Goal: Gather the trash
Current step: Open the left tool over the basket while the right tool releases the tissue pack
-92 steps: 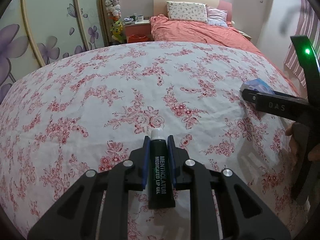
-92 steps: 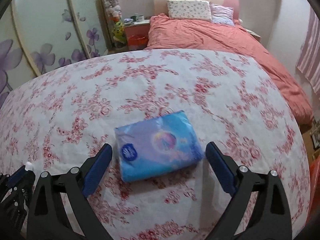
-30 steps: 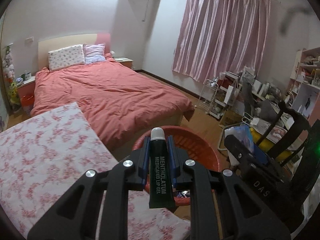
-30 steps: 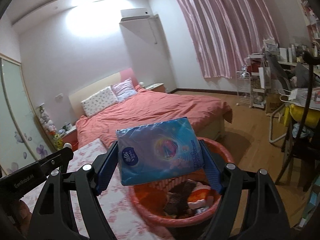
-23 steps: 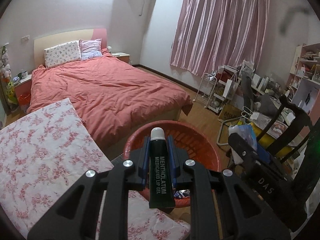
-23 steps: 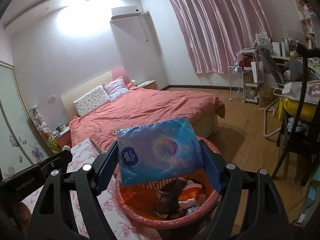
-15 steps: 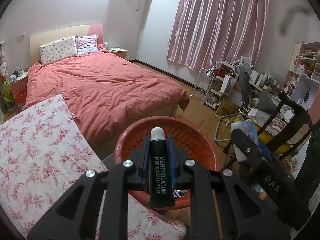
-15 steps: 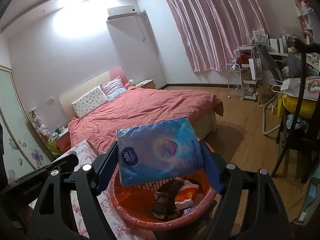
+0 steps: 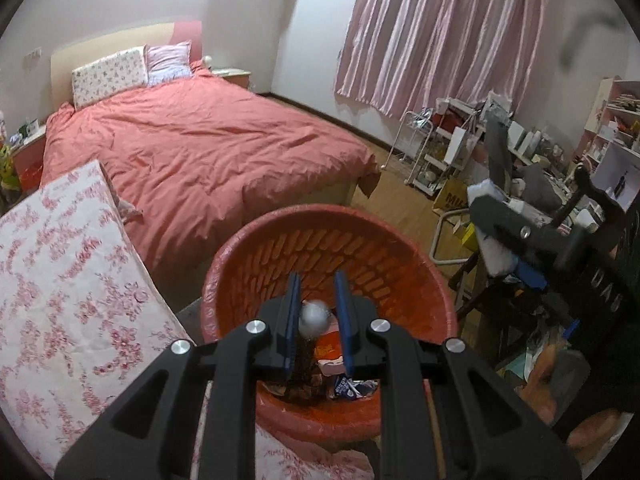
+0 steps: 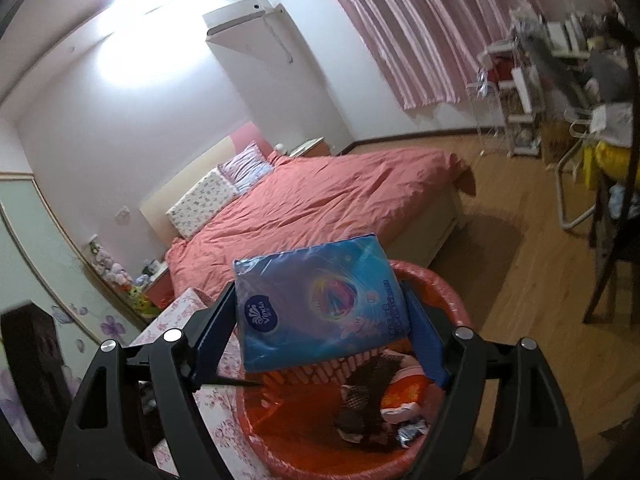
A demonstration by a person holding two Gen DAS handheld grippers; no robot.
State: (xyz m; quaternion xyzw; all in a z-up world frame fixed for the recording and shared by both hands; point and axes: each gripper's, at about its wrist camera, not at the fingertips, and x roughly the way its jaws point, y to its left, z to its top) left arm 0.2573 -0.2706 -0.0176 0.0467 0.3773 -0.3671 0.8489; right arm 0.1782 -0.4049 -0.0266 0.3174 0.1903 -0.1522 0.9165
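Note:
My left gripper (image 9: 316, 312) is open above the red trash basket (image 9: 256, 248). The dark green lip gel tube (image 9: 314, 314), blurred with its white cap up, is dropping between the blue pads (image 9: 292, 312) into the basket. My right gripper (image 10: 320, 312) is shut on the blue Vinda tissue pack (image 10: 316, 308) and holds it over the same basket (image 10: 448, 292). Several pieces of trash (image 10: 372, 404) lie in the basket. The right gripper also shows in the left wrist view (image 9: 508, 240).
The flowered table cloth (image 9: 60, 280) lies left of the basket. A bed with a red cover (image 9: 200, 152) is behind. A dark chair (image 10: 616, 248) and cluttered shelves (image 9: 460, 144) stand at the right on the wooden floor.
Both grippers have swung from the flowered cloth to over the basket. My left gripper's jaws have opened and the lip gel tube has slipped down between them. The right still holds the tissue pack.

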